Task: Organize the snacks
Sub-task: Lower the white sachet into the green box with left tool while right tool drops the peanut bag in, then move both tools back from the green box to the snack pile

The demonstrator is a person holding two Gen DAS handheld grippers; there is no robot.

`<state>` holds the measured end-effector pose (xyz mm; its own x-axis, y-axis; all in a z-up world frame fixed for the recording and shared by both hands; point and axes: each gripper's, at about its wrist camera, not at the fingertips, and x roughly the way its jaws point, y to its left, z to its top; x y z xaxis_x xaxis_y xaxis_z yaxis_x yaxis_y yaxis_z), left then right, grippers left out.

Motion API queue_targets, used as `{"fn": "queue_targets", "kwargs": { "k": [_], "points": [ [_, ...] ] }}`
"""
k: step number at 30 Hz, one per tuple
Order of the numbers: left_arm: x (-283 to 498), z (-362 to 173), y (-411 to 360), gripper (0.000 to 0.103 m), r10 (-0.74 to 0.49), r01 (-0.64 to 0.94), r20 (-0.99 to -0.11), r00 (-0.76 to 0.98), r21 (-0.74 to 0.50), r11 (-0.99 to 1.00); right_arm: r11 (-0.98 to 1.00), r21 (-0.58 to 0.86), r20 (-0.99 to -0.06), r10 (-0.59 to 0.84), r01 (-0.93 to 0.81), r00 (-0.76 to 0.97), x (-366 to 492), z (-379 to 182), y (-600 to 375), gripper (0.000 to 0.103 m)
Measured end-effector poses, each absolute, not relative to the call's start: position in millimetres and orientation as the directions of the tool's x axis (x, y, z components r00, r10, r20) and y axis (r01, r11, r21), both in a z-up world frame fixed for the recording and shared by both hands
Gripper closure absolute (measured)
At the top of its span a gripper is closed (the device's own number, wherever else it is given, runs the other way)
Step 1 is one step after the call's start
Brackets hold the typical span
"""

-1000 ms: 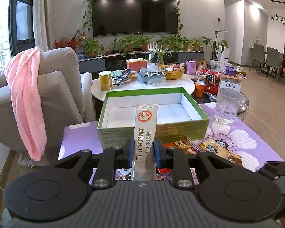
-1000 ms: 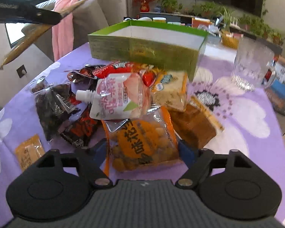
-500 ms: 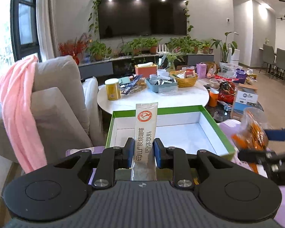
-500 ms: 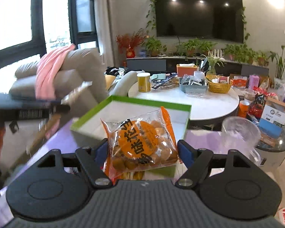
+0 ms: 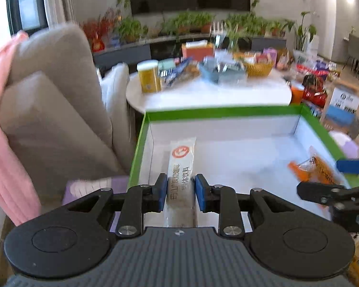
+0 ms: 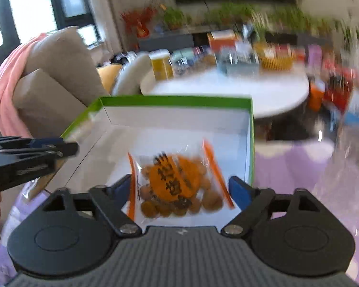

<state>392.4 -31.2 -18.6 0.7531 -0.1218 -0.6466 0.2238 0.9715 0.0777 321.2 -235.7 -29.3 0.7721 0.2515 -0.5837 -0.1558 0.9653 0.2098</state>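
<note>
Left wrist view: one sachet (image 5: 181, 167) lies loose between left claw (image 5: 181, 192) pads; one green box (image 5: 217, 110).

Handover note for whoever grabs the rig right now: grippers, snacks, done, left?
Left gripper: fingers just eased open; white drink-mix sachet between them, gaps at both pads.
Right gripper: fingers just eased open around the orange peanut bag; a gap shows beside the bag.
Both packets are over the floor of the green-rimmed box, sachet toward its left wall, bag toward its right.
Done: both carried to the box.
Left: finish both releases, withdraw. Other snacks are out of view here.
</note>
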Motion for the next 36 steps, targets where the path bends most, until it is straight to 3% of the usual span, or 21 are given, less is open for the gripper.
{"fn": "queue_targets", "kwargs": {
  "k": [4, 7, 15, 27, 34, 36],
  "points": [
    [400, -36, -27, 0.077, -0.103, 0.213, -0.718, 0.689, 0.065, 0.975, 0.970, 0.154, -0.595, 0.243, -0.189, 0.766, 314, -33, -226, 0.036],
    [391, -38, -25, 0.077, -0.099, 0.235, -0.714, 0.693, 0.094, 0.967, 0.974, 0.101, -0.588, 0.222, -0.202, 0.778, 305, -36, -220, 0.036],
    [376, -31, -22, 0.077, -0.119, 0.224, -0.775, 0.621, 0.030, 0.974, 0.966, 0.126, -0.650, 0.251, -0.224, 0.717, 309, -30, -227, 0.037],
    [303, -20, -21, 0.077, -0.169, 0.275, -0.800, 0.576, -0.005, 0.962, 0.959, 0.147, -0.670, 0.276, -0.241, 0.690, 269, -29, -235, 0.036],
    [229, 37, 14, 0.074, -0.198, 0.281, -0.625, 0.755, 0.036, 0.959, 0.949, 0.164, -0.565, 0.314, -0.268, 0.763, 215, -9, -250, 0.036],
    [216, 39, 28, 0.074, -0.175, 0.241, -0.619, 0.766, 0.024, 0.970, 0.944, 0.178, -0.556, 0.328, -0.277, 0.763, 202, -9, -253, 0.036]
  ]
}}
